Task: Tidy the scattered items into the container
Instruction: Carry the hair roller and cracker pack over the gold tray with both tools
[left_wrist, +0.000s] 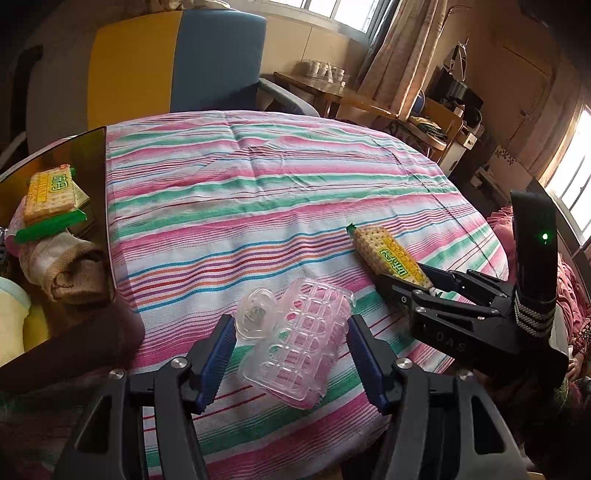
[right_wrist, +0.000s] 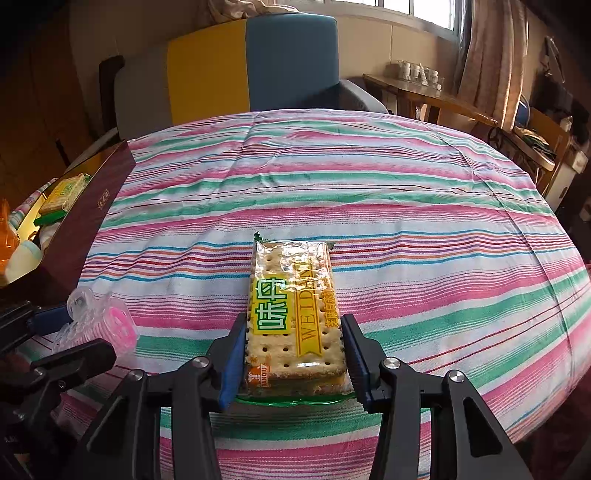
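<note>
While R fingers (right_wrist: 293, 354) clamp cracker pack (right_wrist: 295, 314), L fingers (left_wrist: 291, 356) straddle clear tray (left_wrist: 299, 343), untouched.

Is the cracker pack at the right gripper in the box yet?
Out: the cracker pack lies on the striped cloth between the right gripper pads.

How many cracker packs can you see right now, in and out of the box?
2. One cracker pack lies on the striped cloth between the right gripper pads. The other sits in the box at the left. More could be buried there.
</note>
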